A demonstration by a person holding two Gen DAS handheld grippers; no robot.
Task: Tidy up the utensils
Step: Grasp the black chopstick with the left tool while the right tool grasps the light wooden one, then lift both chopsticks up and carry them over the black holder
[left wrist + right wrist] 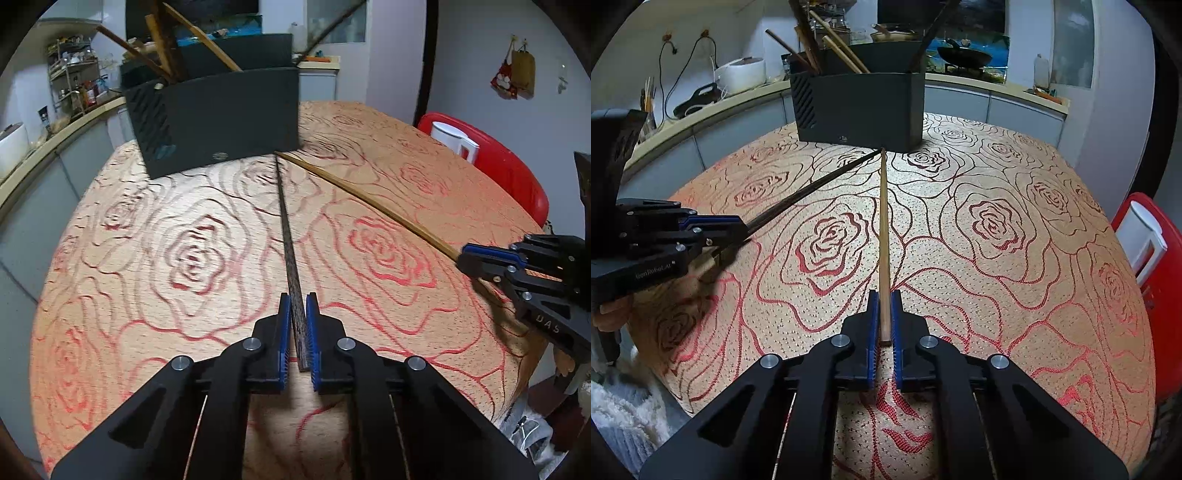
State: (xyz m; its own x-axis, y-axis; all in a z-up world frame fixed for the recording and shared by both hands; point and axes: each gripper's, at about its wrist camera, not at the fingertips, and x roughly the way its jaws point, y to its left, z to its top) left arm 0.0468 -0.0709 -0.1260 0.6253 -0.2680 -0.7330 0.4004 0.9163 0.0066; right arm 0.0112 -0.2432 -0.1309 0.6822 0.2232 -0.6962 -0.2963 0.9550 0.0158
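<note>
- Our left gripper (297, 334) is clamped on the butt of a dark chopstick (286, 229).
- Our right gripper (882, 325) pinches a pale chopstick (883, 221).
- Both sticks run ahead over the tabletop (997, 295), tips meeting.
- Just beyond the tips stands the black holder (864, 107), holding more chopsticks.

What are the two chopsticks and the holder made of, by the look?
Dark chopstick in the left gripper: probably dark hardwood, speckled grain, matte.
Light chopstick in the right gripper: likely bamboo or pale wood, tan, smooth, unpainted.
Holder: looks like moulded plastic, matte dark grey, slotted vent on one side.
</note>
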